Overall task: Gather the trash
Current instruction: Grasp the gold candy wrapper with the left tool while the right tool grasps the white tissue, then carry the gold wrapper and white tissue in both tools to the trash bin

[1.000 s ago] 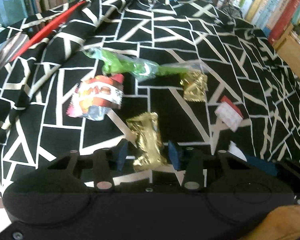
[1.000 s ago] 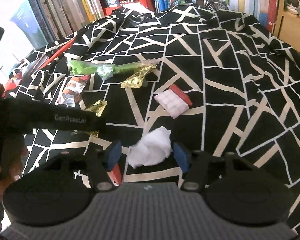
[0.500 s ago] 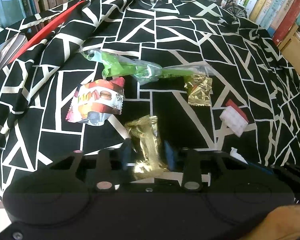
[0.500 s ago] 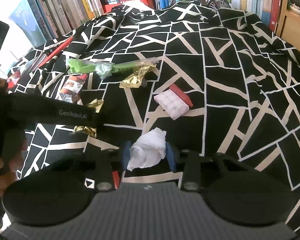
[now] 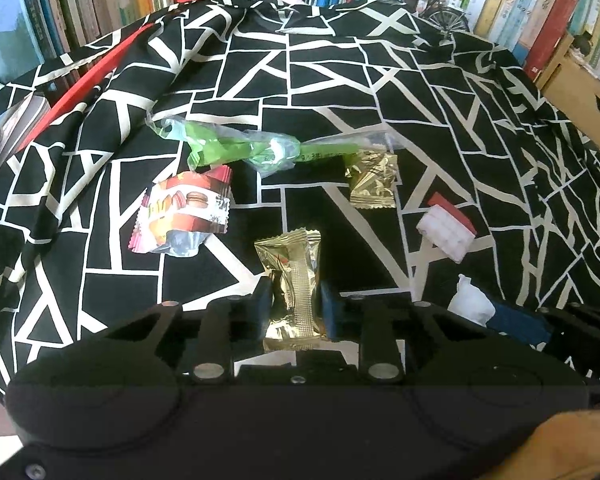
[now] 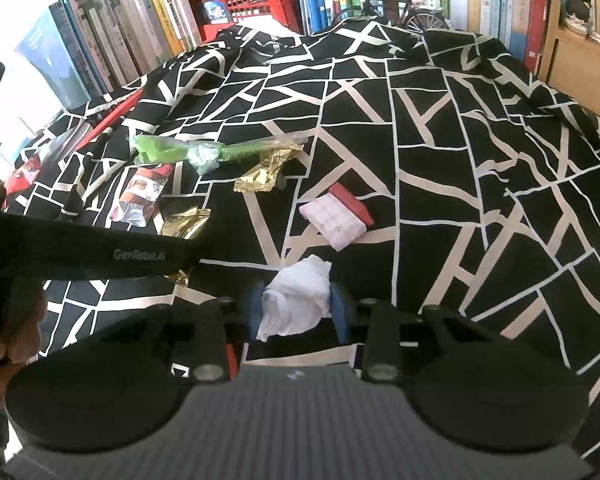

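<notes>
My left gripper (image 5: 295, 300) is shut on a gold foil wrapper (image 5: 294, 280), which stands up between the blue pads. My right gripper (image 6: 296, 306) is shut on a crumpled white tissue (image 6: 298, 294); the same tissue (image 5: 470, 304) shows at the right in the left wrist view. On the black-and-white cloth (image 5: 440, 120) lie a green plastic wrapper (image 5: 236, 148), a red snack packet (image 5: 184, 212), a second gold wrapper (image 5: 372, 180) and a small white-and-red box (image 5: 448, 228). From the right wrist view I see the box (image 6: 336, 220) and the green wrapper (image 6: 180, 152) too.
Bookshelves line the back, with a red crate (image 6: 240, 0) and a model bicycle (image 6: 396, 12) in front of them. A wooden cabinet (image 5: 580, 92) stands at the right. A red strip (image 5: 80, 84) and a booklet (image 5: 16, 124) lie at the cloth's left. A hand (image 6: 4, 340) holds the left gripper.
Both grippers went from open to shut: the left on the gold wrapper, the right on the white tissue. Both pieces now sit a little higher between the pads.
</notes>
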